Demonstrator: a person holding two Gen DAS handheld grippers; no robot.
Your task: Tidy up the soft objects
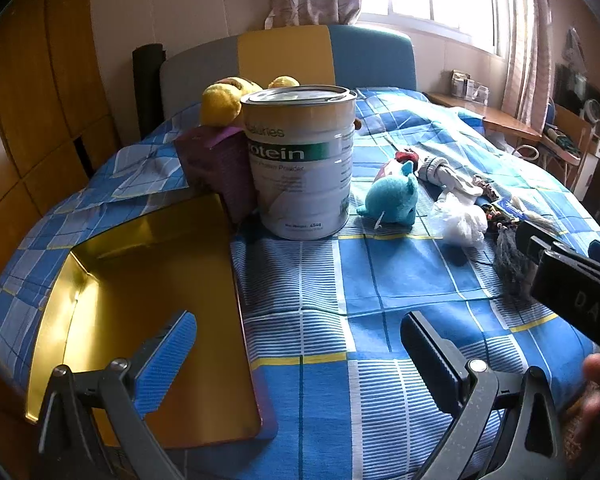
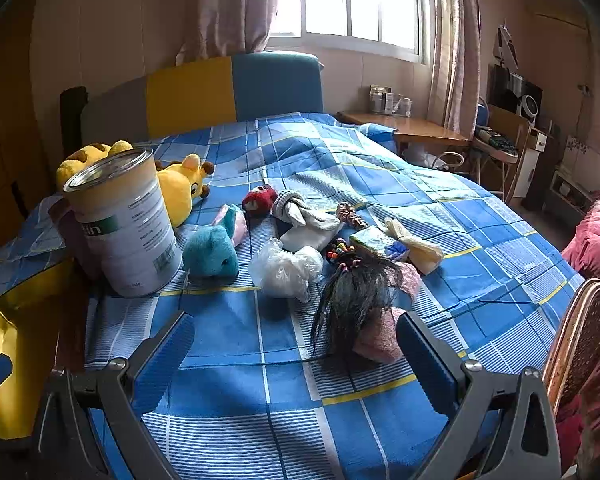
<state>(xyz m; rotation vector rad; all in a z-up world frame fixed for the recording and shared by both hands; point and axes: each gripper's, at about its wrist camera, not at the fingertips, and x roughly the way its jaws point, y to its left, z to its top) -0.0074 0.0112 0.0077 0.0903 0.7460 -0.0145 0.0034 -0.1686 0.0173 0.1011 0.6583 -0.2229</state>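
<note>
Soft things lie scattered on the blue checked bed. A teal plush (image 1: 392, 200) (image 2: 212, 254) rests beside a protein tin (image 1: 304, 160) (image 2: 126, 220). A crumpled white bag (image 2: 286, 268) (image 1: 458, 220), white socks (image 2: 308, 226), a red plush (image 2: 260, 200), a yellow giraffe plush (image 2: 180, 186) and a black wig on a pink piece (image 2: 356, 300) lie around it. My left gripper (image 1: 300, 356) is open over the edge of a gold tin tray (image 1: 140, 320). Near the wig, my right gripper (image 2: 296, 352) is open and empty.
A purple box (image 1: 216, 168) stands behind the protein tin. Hair ties and a sponge (image 2: 374, 240) lie past the wig. A headboard (image 2: 220, 92), a desk (image 2: 412, 128) and a rattan chair back (image 2: 580, 332) ring the bed. The other gripper's body (image 1: 572, 292) shows at the right of the left wrist view.
</note>
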